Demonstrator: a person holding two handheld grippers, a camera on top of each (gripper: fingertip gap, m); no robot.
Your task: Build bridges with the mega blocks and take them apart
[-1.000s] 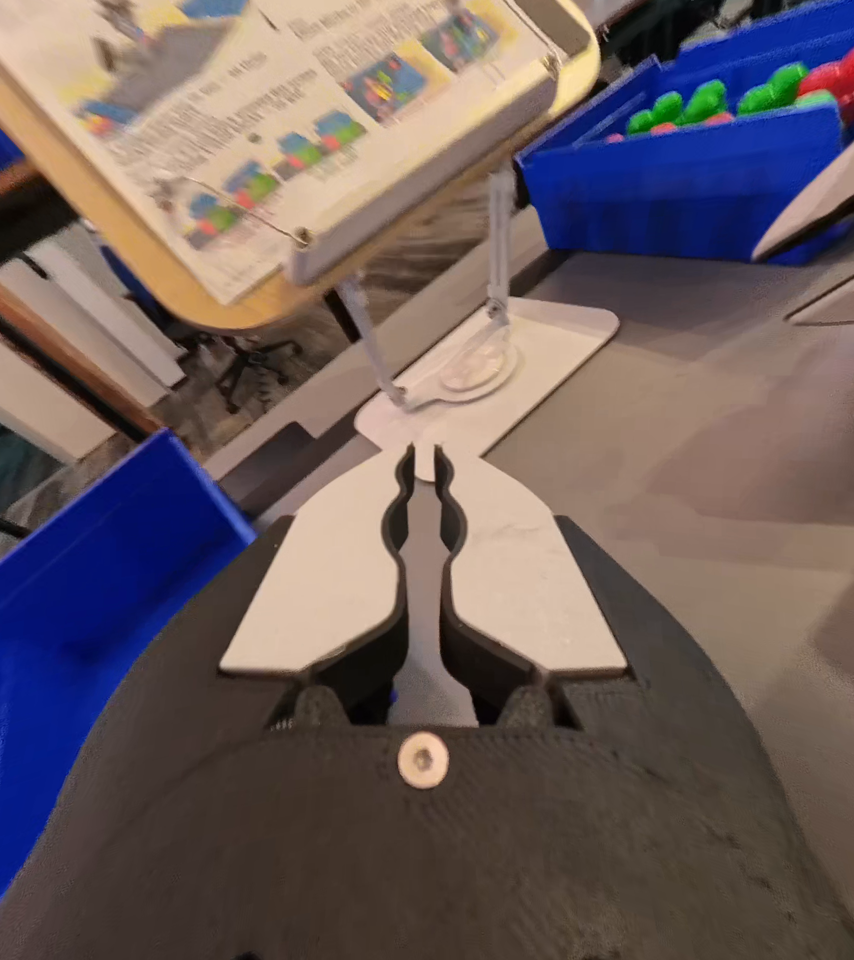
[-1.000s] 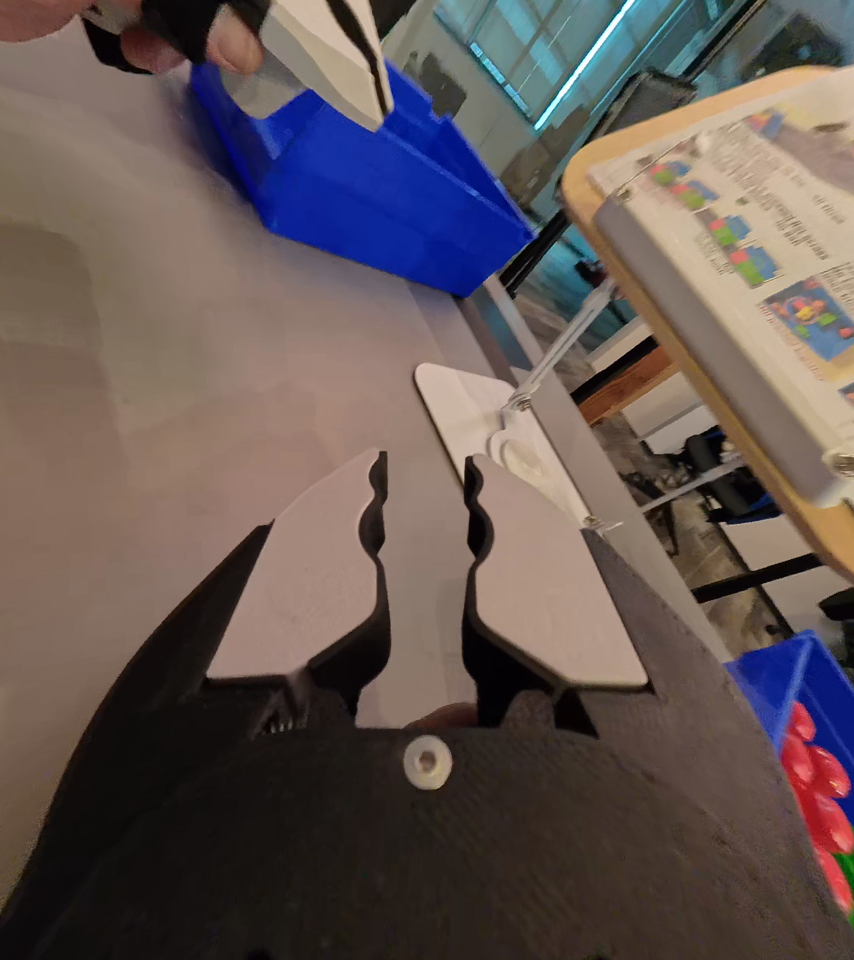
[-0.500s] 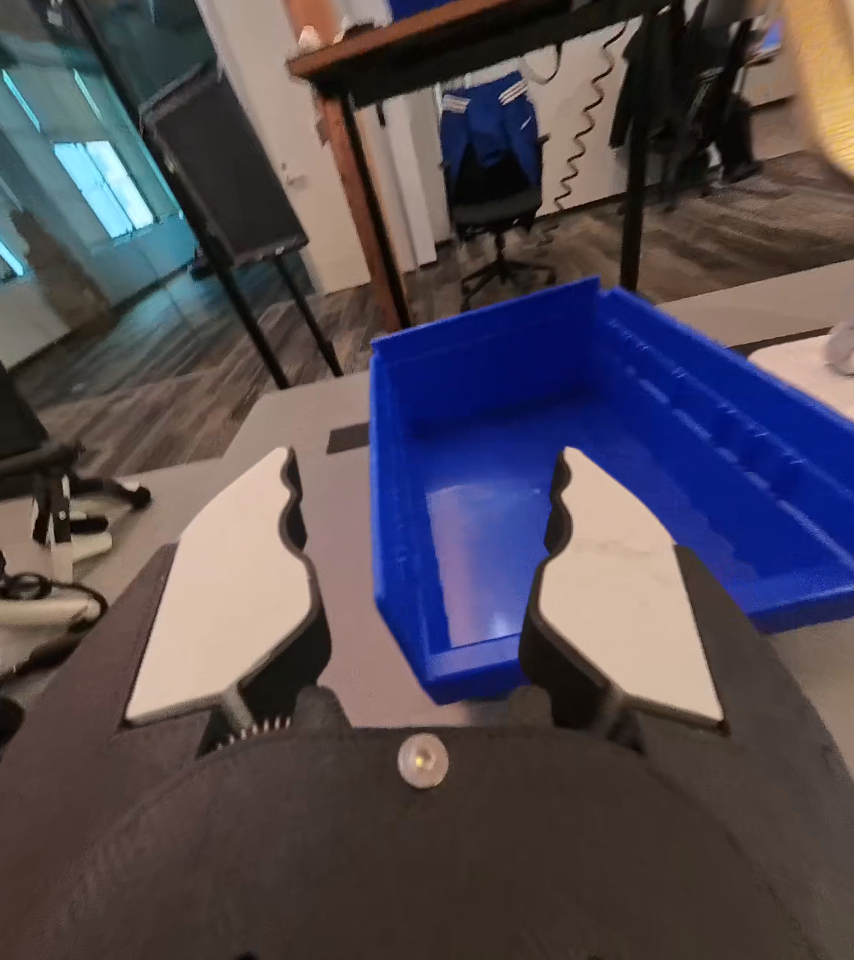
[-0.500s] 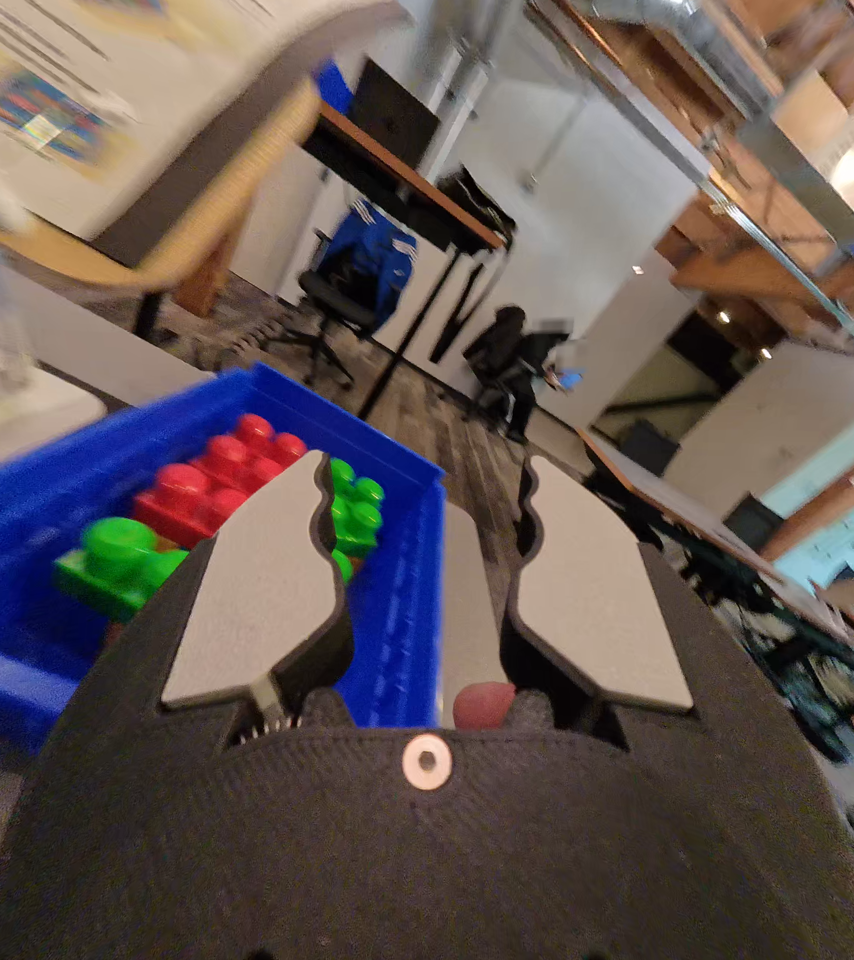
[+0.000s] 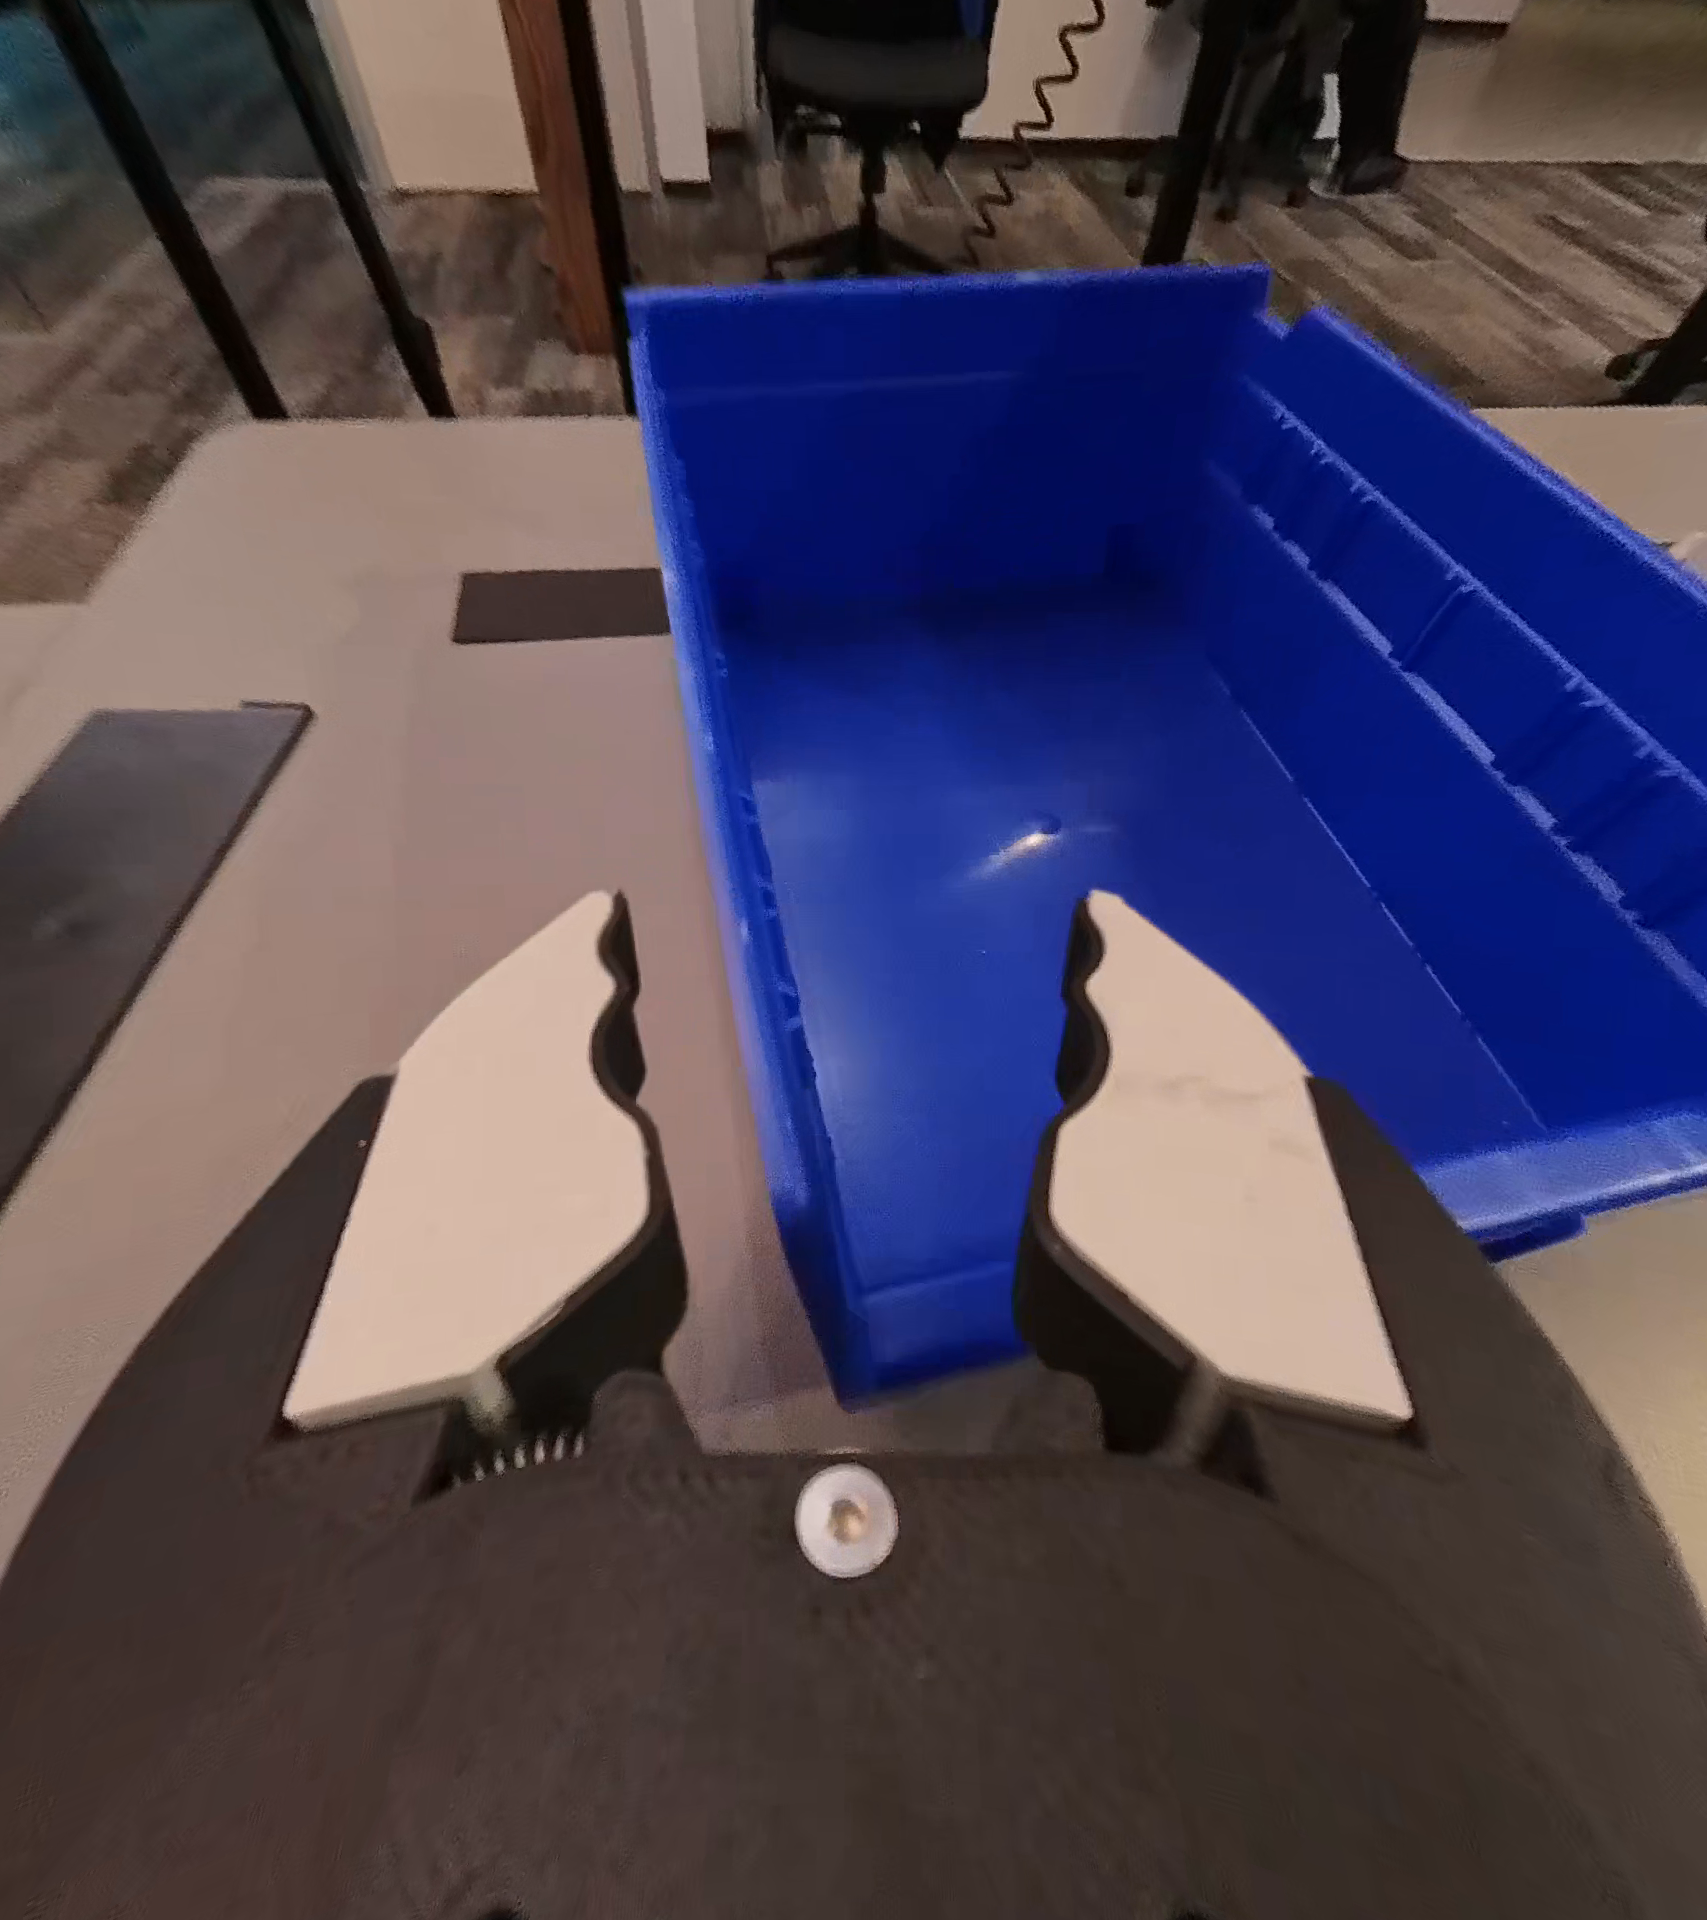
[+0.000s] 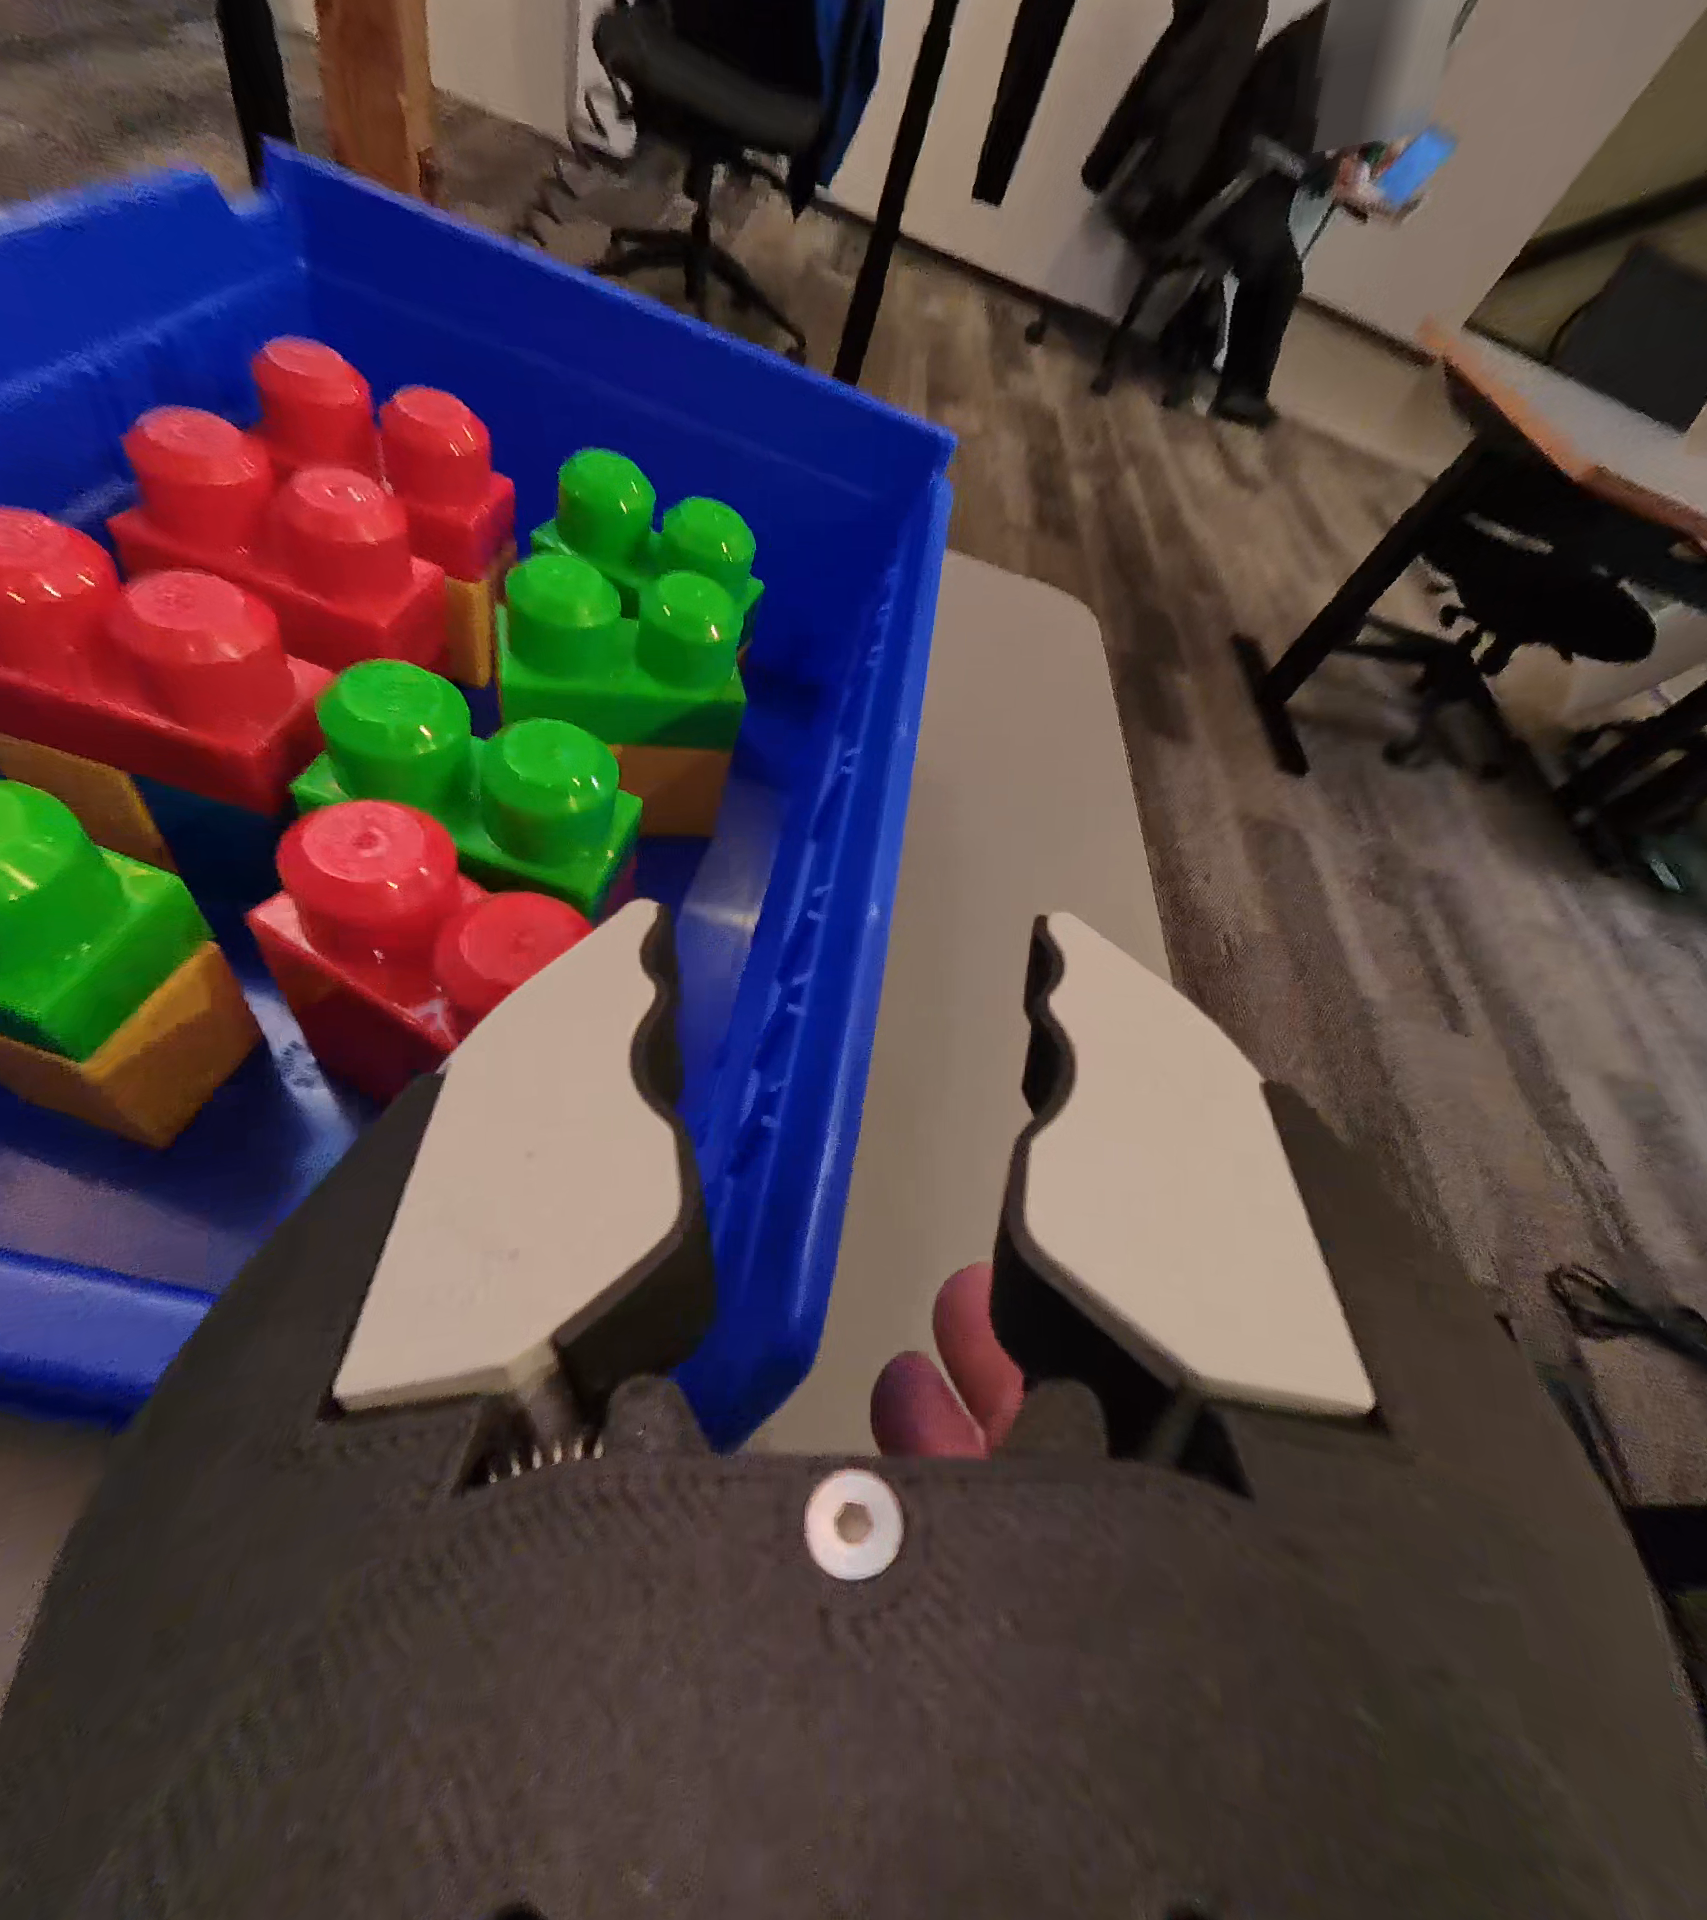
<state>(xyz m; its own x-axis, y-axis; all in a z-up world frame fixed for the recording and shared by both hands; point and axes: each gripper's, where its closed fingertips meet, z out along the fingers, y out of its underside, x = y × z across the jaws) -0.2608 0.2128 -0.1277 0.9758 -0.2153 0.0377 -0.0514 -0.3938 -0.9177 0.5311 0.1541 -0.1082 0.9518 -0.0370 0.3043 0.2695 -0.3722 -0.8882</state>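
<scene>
Both tools empty, start of a build by the look of it. Left tool (image 5: 854, 914): fingers spread wide, nothing between them; it hangs over the near left corner of an empty blue bin (image 5: 1451, 1184), whose left wall runs up through the gap without touching either finger. That bin sits on the grey surface (image 5: 413, 831); two dark flat patches (image 5: 70, 935) lie on the surface to the left of the bin. Right tool (image 6: 844, 925): fingers likewise apart, no contact with anything; it is poised over the right wall of a second blue bin (image 6: 828, 935), left finger (image 6: 558, 1122) over the inside, right finger over bare surface outside the bin. A person's fingertips (image 6: 953, 1361) show at the tool's base. The blocks are all inside this second bin: red blocks (image 6: 205, 623) toward its far left, green blocks (image 6: 610, 623) nearer its right wall, several seated on orange blocks (image 6: 132, 1060); one red two-stud block (image 6: 392, 935) lies just beside the left finger. Judgement: the step in hand is reaching for a first block; no bridge stands anywhere in view. Next move calls for shifting the right tool left, into the bin, lining the fingers across the flat sides of one block, below the studs, then closing. Neighbours are crowded, so a finger may nudge the adjacent green block.
</scene>
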